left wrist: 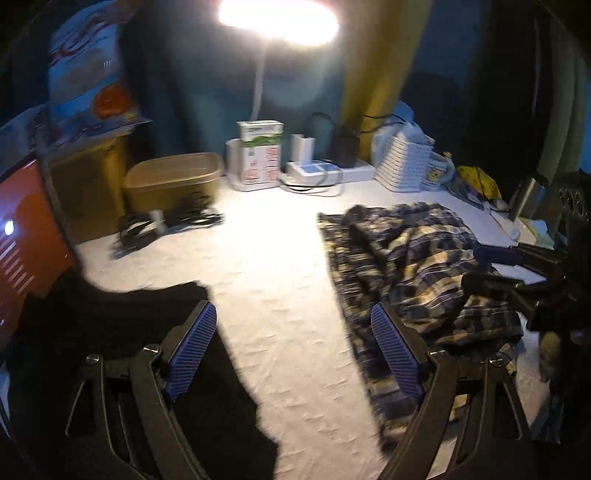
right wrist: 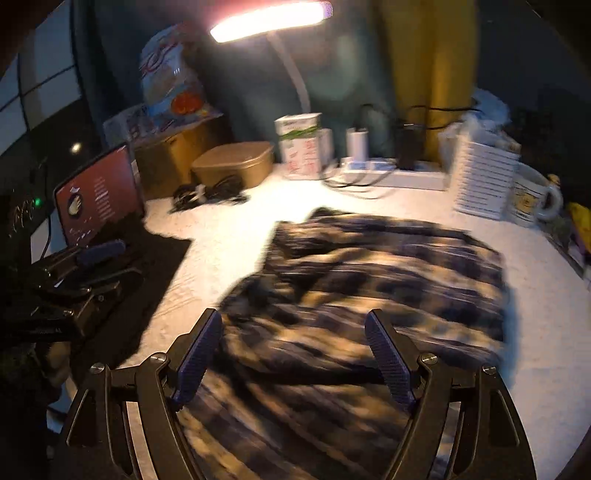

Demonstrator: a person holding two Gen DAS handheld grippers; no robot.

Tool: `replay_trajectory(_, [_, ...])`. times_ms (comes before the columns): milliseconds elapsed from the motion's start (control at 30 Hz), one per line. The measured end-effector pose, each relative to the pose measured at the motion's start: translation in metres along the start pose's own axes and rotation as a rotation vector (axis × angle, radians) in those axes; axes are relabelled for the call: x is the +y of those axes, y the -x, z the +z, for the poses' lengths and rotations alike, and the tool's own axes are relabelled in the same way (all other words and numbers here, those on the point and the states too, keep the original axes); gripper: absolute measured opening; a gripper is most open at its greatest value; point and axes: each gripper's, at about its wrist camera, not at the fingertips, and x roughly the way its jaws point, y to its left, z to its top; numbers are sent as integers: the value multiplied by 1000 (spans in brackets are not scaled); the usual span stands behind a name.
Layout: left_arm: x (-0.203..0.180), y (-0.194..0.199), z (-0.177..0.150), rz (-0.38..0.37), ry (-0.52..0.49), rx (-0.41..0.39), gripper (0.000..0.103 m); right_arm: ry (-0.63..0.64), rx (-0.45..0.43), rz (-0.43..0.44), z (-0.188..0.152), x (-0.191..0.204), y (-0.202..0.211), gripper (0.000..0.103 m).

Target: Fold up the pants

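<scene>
Plaid pants (left wrist: 417, 266) in dark blue and cream lie crumpled in a loose heap on the white table cover (left wrist: 280, 258). My left gripper (left wrist: 293, 314) is open over the bare cover, just left of the pants, with nothing between its blue pads. In the right wrist view the pants (right wrist: 369, 288) fill the middle, blurred. My right gripper (right wrist: 293, 317) hovers open above their near part, and its pads do not press on the cloth. The right gripper (left wrist: 517, 266) also shows at the right edge of the left wrist view, the left gripper (right wrist: 92, 258) at the left of the right wrist view.
A lit desk lamp (right wrist: 269, 20) hangs over the back. Along the wall stand a tan tub (left wrist: 173, 181), black cables (left wrist: 173, 218), cartons (left wrist: 260, 151), a white slatted basket (right wrist: 484, 177) and a mug (right wrist: 532, 199). A red screen (right wrist: 98, 195) and dark cloth (left wrist: 140, 332) lie left.
</scene>
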Motion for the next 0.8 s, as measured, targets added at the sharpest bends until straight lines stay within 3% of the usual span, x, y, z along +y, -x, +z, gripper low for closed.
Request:
replay_trajectory(133, [-24,-19,15,-37,-58,6,86,-49,-28,-68,-5,-43,15,81])
replay_trajectory(200, [-34,-32,24,-60,-74,16,86,-59,-31,-98,-8,-60,19,62])
replay_trajectory(333, [-48,-59,37,-82,-109,41,86,-72,-6,-115,-13,-86,15,44])
replay_trajectory(567, [-46,-114,38,29,-148,147,86,-22,44,-48,-20,-87,-6,43])
replay_trajectory(700, [-26,-123,36,17,-70,161,87,25,135,-59,-37,-85,-24,43])
replay_trajectory(800, [-20,-117,37,5,-46,159,87,65,136,-59,-47,-84,-19,43])
